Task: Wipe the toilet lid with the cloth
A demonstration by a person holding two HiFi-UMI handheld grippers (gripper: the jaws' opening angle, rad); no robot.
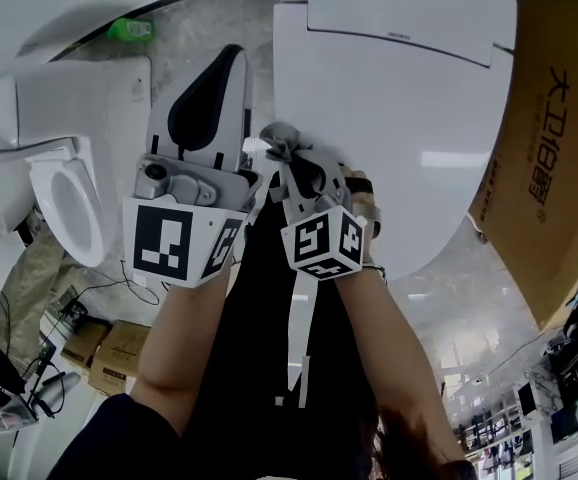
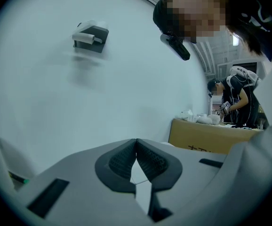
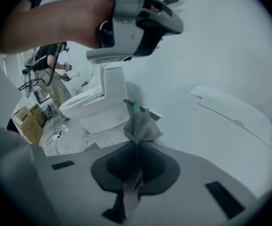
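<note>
The white toilet lid is closed and fills the upper middle of the head view; in the right gripper view the lid lies to the right. My right gripper is shut on a small bunched grey cloth at the lid's near left edge. The cloth sticks up out of the closed jaws of the right gripper. My left gripper is held beside it to the left, off the lid, pointing away. The left gripper has its jaws shut with nothing between them.
A second white toilet stands to the left, with cables and cardboard boxes on the floor near it. A large cardboard box stands right of the lid. A green object lies on the floor behind. Another person works in the background.
</note>
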